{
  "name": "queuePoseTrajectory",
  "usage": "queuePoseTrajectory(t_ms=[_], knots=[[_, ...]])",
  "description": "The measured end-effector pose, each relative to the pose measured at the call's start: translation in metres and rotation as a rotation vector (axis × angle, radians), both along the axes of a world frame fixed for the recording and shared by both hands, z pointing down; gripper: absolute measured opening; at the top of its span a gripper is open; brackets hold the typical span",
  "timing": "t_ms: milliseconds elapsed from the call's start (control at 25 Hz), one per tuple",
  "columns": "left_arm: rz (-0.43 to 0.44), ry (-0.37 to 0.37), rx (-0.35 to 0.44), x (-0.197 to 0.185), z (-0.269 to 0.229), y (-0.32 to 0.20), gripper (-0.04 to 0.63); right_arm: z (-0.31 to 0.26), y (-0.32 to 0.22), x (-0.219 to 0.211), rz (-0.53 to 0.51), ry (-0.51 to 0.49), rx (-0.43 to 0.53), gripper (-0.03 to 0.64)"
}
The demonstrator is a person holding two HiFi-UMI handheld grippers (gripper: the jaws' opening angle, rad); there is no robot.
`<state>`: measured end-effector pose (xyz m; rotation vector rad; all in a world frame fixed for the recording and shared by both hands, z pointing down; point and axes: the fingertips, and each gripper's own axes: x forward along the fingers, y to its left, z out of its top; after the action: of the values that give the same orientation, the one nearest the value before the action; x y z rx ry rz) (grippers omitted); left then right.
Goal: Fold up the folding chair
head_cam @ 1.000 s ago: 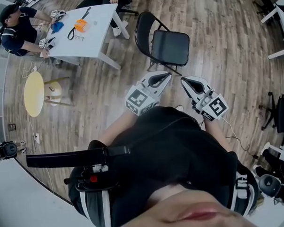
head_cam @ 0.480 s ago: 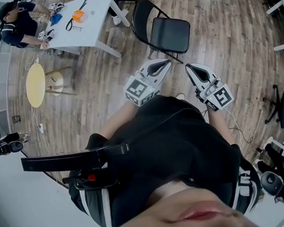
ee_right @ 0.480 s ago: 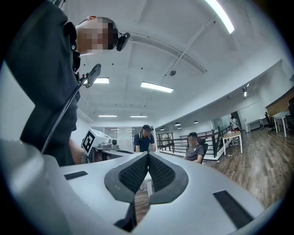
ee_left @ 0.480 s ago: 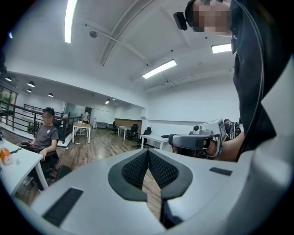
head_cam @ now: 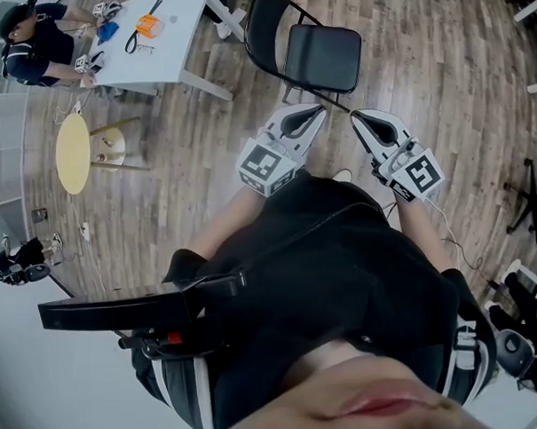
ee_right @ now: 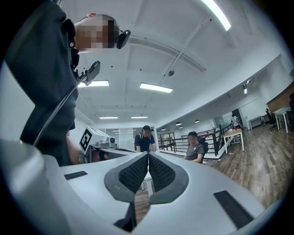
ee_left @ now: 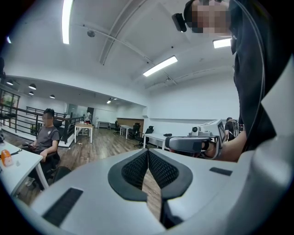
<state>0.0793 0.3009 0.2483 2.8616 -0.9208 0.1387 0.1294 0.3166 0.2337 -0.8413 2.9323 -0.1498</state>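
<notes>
The black folding chair (head_cam: 324, 60), a tubular metal frame with a smooth padded seat, is seen unfolded on the wood-plank floor (head_cam: 202, 123). It stands just ahead of both tools, its looped backrest toward the left side. The left tool (head_cam: 321, 112) and right tool (head_cam: 355, 116) are held closed, with nothing gripped.

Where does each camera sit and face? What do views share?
Head view: on the head, looking steeply down at chair, left gripper, right gripper; own torso shows.
Left gripper view: on that gripper, pointing level; shut jaws, own arm.
Right gripper view: likewise, facing two people; shut jaws, own torso.
Shared: each gripper view shows the other gripper.
</notes>
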Motion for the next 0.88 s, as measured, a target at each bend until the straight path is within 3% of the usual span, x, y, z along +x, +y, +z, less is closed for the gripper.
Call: queuePoseTrajectory(t_ms=[320, 880], knots=[[0.014, 0.006, -0.009, -0.009, 0.005, -0.035, 0.005, 0.006, -0.034, -0.019, -0.014, -0.009, -0.032, 0.011], [0.057, 0.040, -0.039, -0.095, 0.019, -0.151, 0.005, 0.015, -0.142, -0.099, 0.038, 0.006, -0.115, 0.011]])
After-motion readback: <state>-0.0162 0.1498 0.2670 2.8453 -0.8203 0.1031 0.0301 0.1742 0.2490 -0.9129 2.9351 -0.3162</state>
